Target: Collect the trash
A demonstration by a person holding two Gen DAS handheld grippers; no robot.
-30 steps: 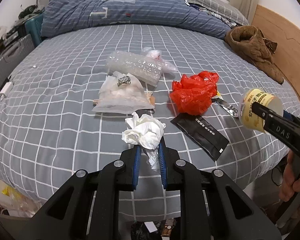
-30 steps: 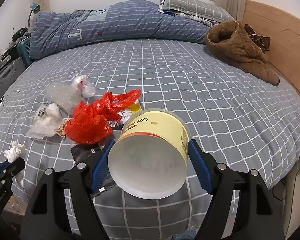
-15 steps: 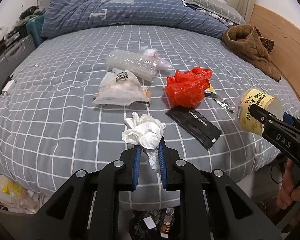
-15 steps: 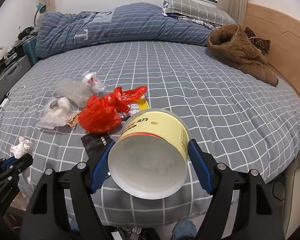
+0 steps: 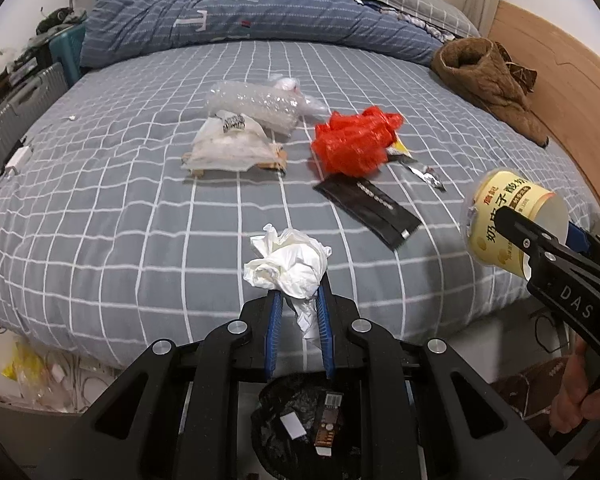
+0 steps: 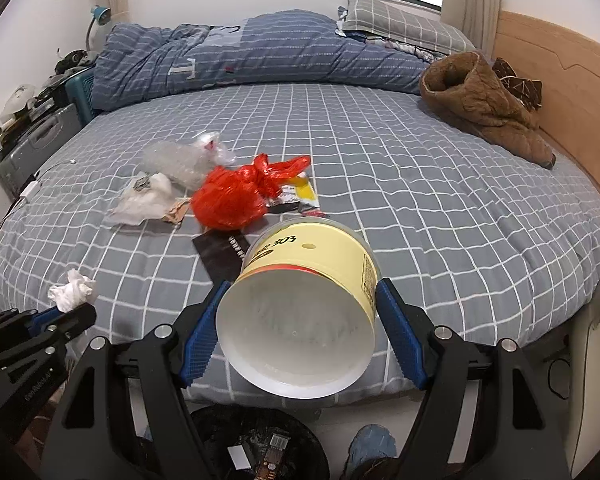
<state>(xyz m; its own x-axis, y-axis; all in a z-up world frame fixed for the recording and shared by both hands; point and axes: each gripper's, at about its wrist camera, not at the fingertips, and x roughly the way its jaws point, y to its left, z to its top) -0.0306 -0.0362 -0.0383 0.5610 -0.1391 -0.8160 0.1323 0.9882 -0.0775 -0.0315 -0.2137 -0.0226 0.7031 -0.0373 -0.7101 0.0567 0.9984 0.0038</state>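
Note:
My left gripper [image 5: 298,300] is shut on a crumpled white tissue [image 5: 288,266], held off the bed's near edge above a black-lined trash bin [image 5: 304,428]. My right gripper [image 6: 300,300] is shut on a yellow paper cup [image 6: 308,296], its open mouth toward the camera; the cup also shows at the right of the left wrist view [image 5: 512,220]. The bin [image 6: 260,440] sits below the cup. Left on the bed: a red plastic bag [image 5: 354,144], a black wrapper [image 5: 370,208], a white bag [image 5: 230,144], a clear bubble-wrap bag [image 5: 256,104], a small foil wrapper [image 5: 424,172].
A grey checked bed [image 5: 120,200] with a blue duvet [image 5: 240,8] at its far side. A brown coat [image 6: 484,108] lies by the wooden headboard [image 6: 572,92]. Suitcases and clutter [image 5: 16,92] stand to the left. My shoe [image 6: 372,444] is on the floor.
Both grippers have pulled back from the bed with the tissue and the cup still held. The trash bin has come into view below them.

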